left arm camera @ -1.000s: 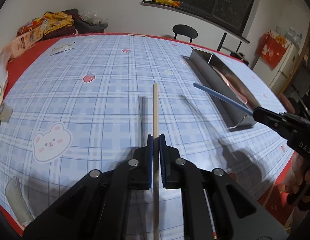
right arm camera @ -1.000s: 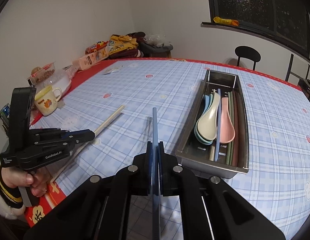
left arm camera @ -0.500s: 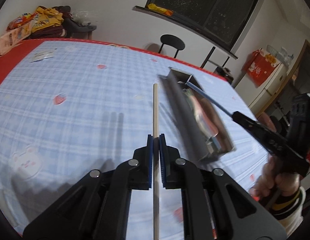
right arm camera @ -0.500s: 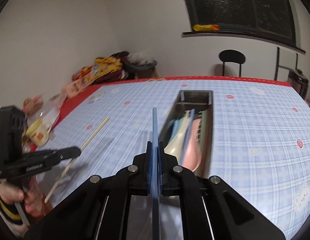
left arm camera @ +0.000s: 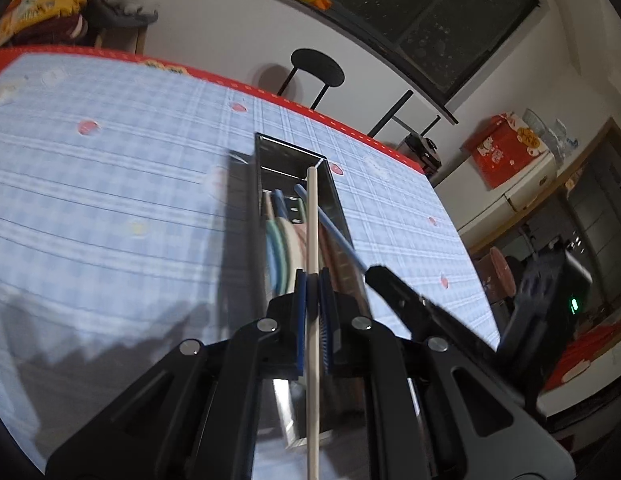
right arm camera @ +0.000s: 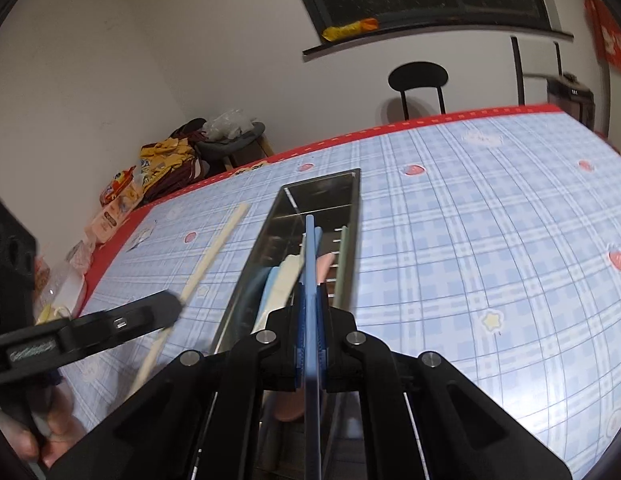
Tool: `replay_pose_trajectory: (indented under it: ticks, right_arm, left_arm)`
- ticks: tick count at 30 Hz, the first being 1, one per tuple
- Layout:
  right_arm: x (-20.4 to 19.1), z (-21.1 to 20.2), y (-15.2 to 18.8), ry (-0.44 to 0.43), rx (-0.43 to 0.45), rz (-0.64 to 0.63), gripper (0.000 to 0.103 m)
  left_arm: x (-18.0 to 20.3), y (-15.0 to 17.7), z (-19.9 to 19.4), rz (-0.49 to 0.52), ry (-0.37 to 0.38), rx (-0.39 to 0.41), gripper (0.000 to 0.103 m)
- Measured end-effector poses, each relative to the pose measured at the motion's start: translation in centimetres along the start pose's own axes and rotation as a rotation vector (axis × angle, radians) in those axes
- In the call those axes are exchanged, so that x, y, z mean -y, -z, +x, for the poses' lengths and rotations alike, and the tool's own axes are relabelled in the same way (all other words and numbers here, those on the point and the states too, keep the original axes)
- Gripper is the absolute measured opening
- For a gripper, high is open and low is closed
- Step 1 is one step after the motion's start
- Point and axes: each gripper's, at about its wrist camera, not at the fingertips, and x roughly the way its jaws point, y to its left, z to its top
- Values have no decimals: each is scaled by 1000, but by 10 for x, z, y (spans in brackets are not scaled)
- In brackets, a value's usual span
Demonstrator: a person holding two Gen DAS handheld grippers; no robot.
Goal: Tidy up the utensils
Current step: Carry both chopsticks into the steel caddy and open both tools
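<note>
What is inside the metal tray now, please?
In the metal tray lie stacked spoons, a pink spoon and a green chopstick. The grippers hide its near end.

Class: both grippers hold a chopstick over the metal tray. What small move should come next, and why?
Probably lower both sticks into the metal tray and release. The left gripper clamps the cream chopstick and the right gripper the blue chopstick, each already lined up lengthwise above the spoons inside.

the left claw (left arm camera: 312, 280) is gripping a pale chopstick (left arm camera: 311, 220) over the metal tray (left arm camera: 257, 184); a blue chopstick (left arm camera: 330, 230) is crossing it.
</note>
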Motion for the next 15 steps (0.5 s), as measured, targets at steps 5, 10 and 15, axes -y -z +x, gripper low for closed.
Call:
replay_pose_trajectory:
  ticks: [5, 10, 15]
  right_arm:
    - [6, 3, -1, 4, 0, 26, 6]
    - [11, 8, -2, 16, -6, 45, 6]
    - [11, 11, -1, 22, -14, 41, 6]
  left_arm:
    - [0, -6, 30, -53, 10, -26, 10]
    - [-6, -6, 47, -98, 2, -37, 10]
    - [-13, -11, 56, -137, -2, -27, 10]
